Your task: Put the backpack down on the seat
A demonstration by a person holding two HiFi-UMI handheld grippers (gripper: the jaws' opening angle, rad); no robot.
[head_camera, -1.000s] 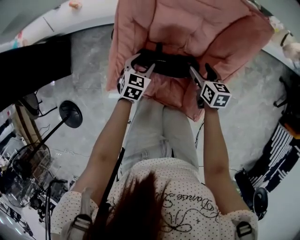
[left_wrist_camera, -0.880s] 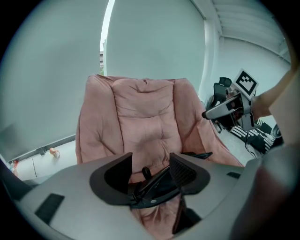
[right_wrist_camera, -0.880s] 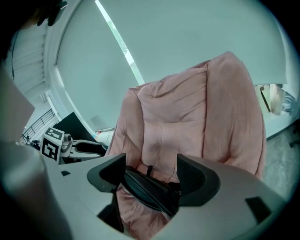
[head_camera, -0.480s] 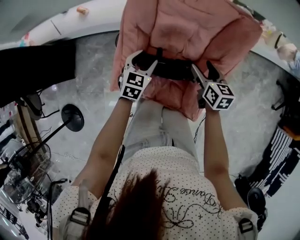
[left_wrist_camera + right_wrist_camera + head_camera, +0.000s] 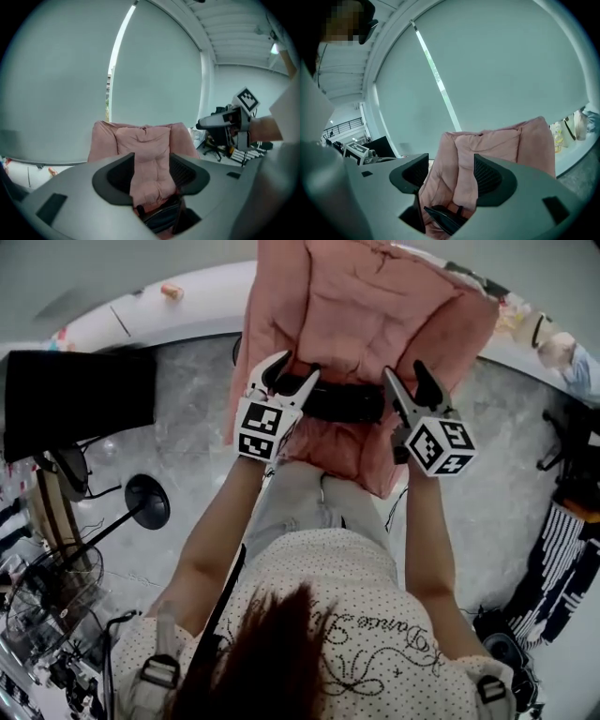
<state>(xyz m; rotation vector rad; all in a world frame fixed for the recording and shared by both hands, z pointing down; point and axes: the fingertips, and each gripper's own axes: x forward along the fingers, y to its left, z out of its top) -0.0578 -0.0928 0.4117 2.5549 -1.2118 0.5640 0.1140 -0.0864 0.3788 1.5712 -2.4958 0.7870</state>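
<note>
A black backpack lies on the seat of a pink padded chair, against its backrest. My left gripper stands open at the backpack's left end, its fingertips close to the bag. At the right end my right gripper has its jaws wide and closing, with nothing pressed between them. In the left gripper view the backpack shows low between the spread jaws, and the right gripper hangs off to the right. The right gripper view has the backpack below its jaws and the pink chair behind.
A black monitor stands at the left, with a round stand base and a wire fan on the grey floor below it. A white curved sill runs behind the chair. An office chair is at the right.
The chair and backpack sit a little higher in the head view. The right gripper has drawn back slightly toward the person. The backpack stays on the seat.
</note>
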